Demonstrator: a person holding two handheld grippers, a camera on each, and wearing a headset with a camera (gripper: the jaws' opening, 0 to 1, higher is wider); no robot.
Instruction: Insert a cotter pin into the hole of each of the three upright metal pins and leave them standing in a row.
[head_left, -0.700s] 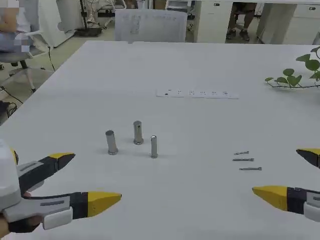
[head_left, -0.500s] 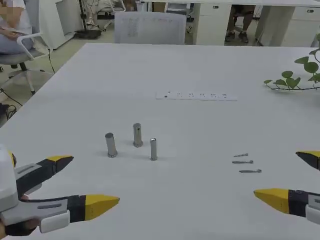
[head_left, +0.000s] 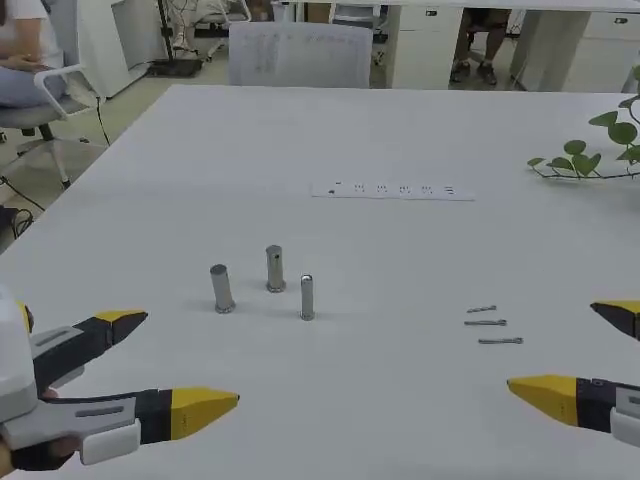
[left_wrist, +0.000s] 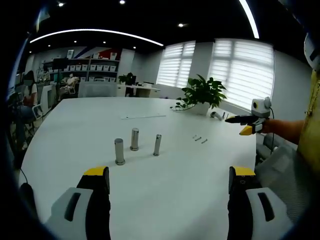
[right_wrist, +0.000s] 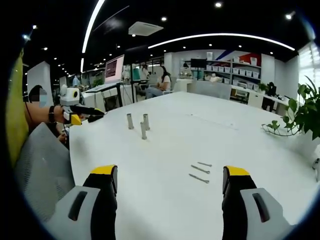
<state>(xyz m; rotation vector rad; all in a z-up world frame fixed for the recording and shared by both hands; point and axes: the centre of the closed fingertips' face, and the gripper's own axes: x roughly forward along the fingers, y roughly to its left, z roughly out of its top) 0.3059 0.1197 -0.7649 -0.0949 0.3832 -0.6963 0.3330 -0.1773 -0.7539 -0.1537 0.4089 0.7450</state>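
Head view, bench note: a wide white desk (head_left: 420, 130) carries three upright grey metal pins (head_left: 275, 268) left of centre. They stand close together but apart, in a shallow triangle, the middle one set farther back than the other two. Three small silver cotter pins (head_left: 486, 322) lie flat side by side to the right, roughly parallel to one another, well apart from the upright pins. The left gripper (head_left: 192, 358), black with yellow tips, hovers over the near left edge of the desk with its jaws spread wide and nothing between them. The right gripper (head_left: 550, 345), of the same make, hangs at the near right, just short of the cotter pins, its jaws also wide apart and holding nothing. Left gripper view: bare desk between the jaws, the upright pins ahead of them. Right gripper view: the cotter pins ahead between the jaws, touching neither. A white power strip (head_left: 392, 190) lies mid-desk beyond the pins, and a green leafy plant (head_left: 600, 150) reaches in at the far right edge.
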